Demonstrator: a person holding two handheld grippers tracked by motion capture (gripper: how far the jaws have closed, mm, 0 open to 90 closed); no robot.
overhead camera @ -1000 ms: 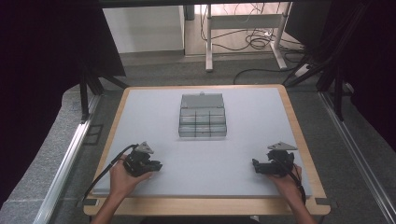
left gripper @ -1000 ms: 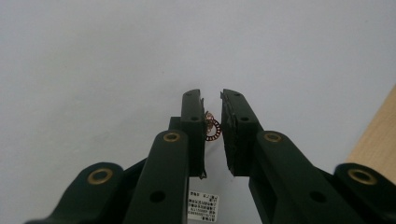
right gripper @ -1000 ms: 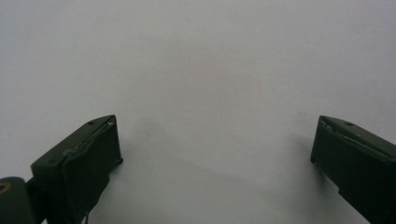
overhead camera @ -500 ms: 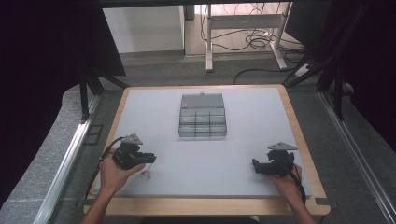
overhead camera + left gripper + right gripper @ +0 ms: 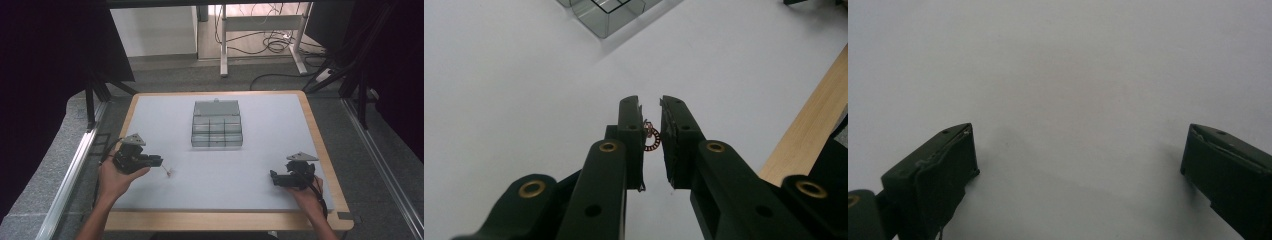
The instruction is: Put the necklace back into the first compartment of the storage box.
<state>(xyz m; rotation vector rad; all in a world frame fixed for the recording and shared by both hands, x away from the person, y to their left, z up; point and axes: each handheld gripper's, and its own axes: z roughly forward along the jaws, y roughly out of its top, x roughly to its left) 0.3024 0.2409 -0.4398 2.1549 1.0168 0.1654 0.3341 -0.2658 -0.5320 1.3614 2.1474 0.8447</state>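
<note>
A small reddish ring (image 5: 169,173) lies on the white tabletop (image 5: 260,150), just right of and below my left gripper (image 5: 160,160). In the left gripper view the ring (image 5: 652,140) shows through the narrow gap between the jaws of that gripper (image 5: 650,102). It sits close to the left pad, and a slit of table shows between it and the right pad. The left gripper is held off the table, pointing right. My right gripper (image 5: 273,177) rests near the front right, pointing left. Its jaws (image 5: 1078,165) stand wide apart over bare table.
A clear plastic compartment box (image 5: 217,127) with its lid up stands mid-table, and a corner of this box (image 5: 609,15) shows in the left gripper view. The wooden table rim (image 5: 225,220) runs along the front. Beyond the table are dark stands and floor cables.
My left hand has lifted its gripper off the table and drawn it to the left. The small ring now shows beside its tips. The right hand has stayed put.
</note>
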